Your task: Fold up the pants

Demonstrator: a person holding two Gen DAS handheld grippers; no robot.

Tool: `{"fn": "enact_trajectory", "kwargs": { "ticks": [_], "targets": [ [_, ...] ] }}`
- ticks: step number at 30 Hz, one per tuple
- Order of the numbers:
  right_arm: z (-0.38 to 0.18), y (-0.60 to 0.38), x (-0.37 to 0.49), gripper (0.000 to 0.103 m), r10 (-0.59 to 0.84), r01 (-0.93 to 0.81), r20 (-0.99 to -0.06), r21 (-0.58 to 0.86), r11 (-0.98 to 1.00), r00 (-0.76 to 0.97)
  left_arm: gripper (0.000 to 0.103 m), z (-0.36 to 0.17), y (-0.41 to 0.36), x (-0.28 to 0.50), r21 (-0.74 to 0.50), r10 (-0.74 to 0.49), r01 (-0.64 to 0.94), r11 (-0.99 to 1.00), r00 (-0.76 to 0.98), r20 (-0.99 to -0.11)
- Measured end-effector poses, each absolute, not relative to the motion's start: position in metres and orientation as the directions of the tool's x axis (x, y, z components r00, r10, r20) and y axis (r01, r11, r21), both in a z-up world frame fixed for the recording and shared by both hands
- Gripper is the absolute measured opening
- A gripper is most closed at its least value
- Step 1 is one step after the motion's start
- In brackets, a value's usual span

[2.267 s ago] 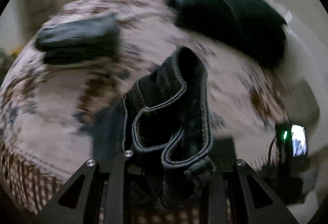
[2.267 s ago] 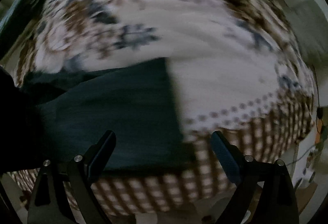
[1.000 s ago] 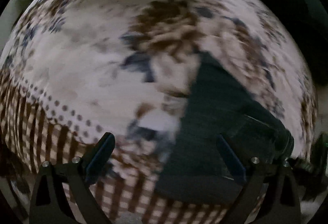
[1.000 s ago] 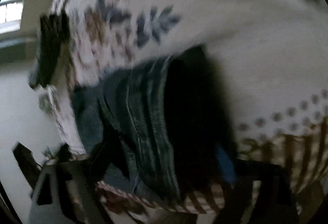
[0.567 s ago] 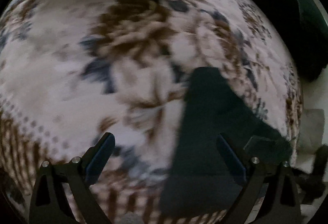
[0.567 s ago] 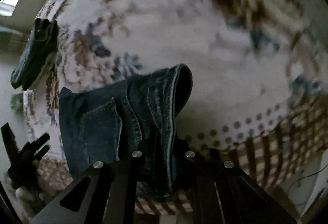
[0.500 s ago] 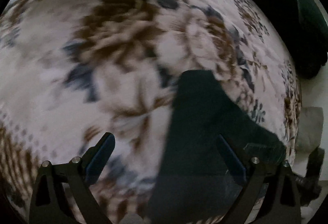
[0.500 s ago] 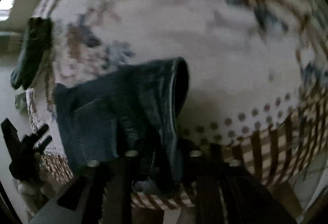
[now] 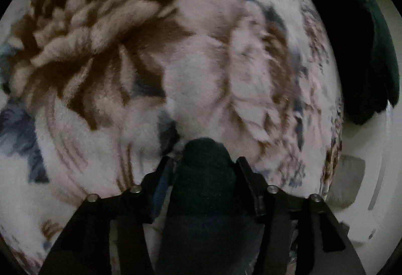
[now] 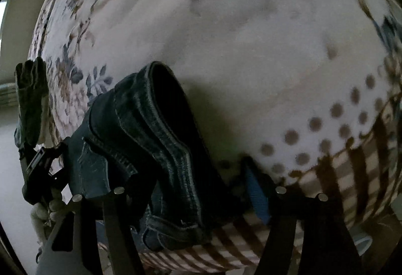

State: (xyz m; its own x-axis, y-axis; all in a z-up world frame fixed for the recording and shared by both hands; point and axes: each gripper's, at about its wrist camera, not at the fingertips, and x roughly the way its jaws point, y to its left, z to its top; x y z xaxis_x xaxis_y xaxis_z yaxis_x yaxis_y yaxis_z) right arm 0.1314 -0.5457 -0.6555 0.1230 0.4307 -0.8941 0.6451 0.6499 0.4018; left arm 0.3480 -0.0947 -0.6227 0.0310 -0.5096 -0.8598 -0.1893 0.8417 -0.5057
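Observation:
The dark blue denim pants [image 9: 203, 199] lie on a floral blanket [image 9: 201, 74]. In the left wrist view a bunched fold of them fills the gap of my left gripper [image 9: 204, 162]. Its jaws are closing, and both fingers touch the cloth. In the right wrist view the waistband end of the pants [image 10: 150, 124] stands up in a loop over the left finger of my right gripper [image 10: 201, 167]. Those jaws are opening. The blue pad [image 10: 256, 197] of the right finger stands clear of the denim.
A dark heap of clothes [image 9: 351, 36] lies at the blanket's far right. Another folded dark garment [image 10: 30, 94] sits at the bed's left edge, above a black tool shape [image 10: 37, 169]. The blanket's checked border [image 10: 351, 174] marks the near edge, with pale floor [image 9: 364, 199] beyond.
My left gripper dropped down onto the pants' edge, and its wide jaws narrowed around a fold. My right gripper's jaws spread apart from the waistband they were pinching.

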Motion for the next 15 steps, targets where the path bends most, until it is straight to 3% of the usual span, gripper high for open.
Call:
{"fn": "enact_trajectory", "kwargs": {
  "ticks": [2, 4, 8, 15],
  "targets": [
    [-0.645, -0.552, 0.122, 0.072, 0.5, 0.65, -0.848, 0.482, 0.587, 0.177, 0.063, -0.607, -0.096, 0.34, -0.515, -0.517, -0.143, 0.845, 0.026, -0.856],
    [-0.634, -0.556, 0.105, 0.083, 0.533, 0.659, -0.809, 0.545, 0.519, 0.249, 0.08, -0.59, -0.094, 0.325, -0.554, -0.553, -0.105, 0.826, 0.046, -0.832],
    [-0.652, -0.549, 0.074, 0.084, 0.616, 0.708, -0.726, 0.605, 0.363, 0.305, 0.091, -0.588, -0.098, 0.291, -0.593, -0.592, -0.083, 0.801, 0.035, -0.805],
    [-0.715, -0.511, 0.084, 0.087, 0.719, 0.671, -0.603, 0.694, 0.26, 0.345, 0.091, -0.63, -0.106, 0.266, -0.609, -0.617, -0.133, 0.782, -0.034, -0.786]
  ]
}}
